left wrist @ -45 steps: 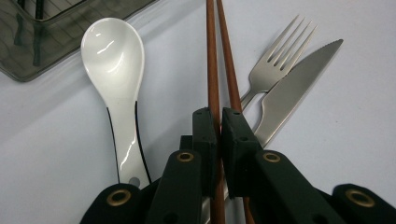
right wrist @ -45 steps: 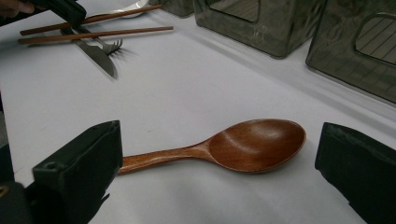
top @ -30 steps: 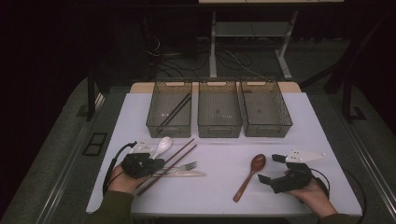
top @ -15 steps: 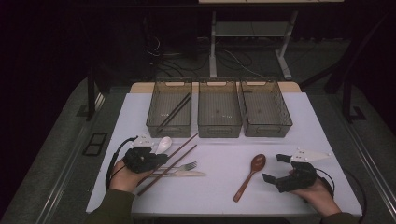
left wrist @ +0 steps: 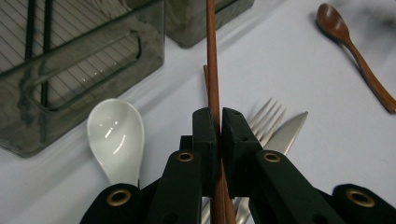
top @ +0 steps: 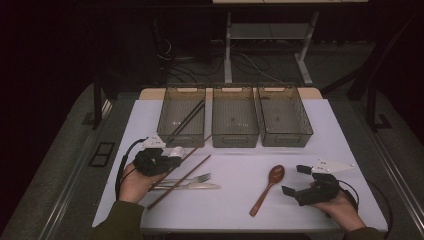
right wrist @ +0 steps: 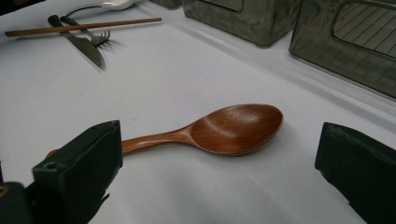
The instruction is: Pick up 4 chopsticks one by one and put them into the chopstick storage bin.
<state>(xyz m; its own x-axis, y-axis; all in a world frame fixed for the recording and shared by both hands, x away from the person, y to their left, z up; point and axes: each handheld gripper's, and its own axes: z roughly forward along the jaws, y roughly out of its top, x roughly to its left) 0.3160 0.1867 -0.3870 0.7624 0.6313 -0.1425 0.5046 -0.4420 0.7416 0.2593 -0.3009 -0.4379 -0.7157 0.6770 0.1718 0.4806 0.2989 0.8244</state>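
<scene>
A: While the left gripper [left wrist: 218, 135] has its jaws clamped on a chopstick [left wrist: 212, 70], near the left bin [top: 181, 116], the right gripper [top: 298, 180] waits by the wooden spoon [top: 269, 185].

B: Jaws wide there, the bowl lying between them, untouched on the worktop [top: 235, 210]. Lined up for a pick, I'd say.

A: Left hand [top: 131, 183] low, wrist flat, the stick pointing far toward that bin, where dark sticks [top: 186, 120] already lie.

B: Sorting by kind, likely. Fork [top: 192, 178] and knife [top: 192, 186] are near left.

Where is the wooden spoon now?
In the high view, the wooden spoon lies on the table right of centre, between the fork and the open right gripper, in front of the bins.
</scene>
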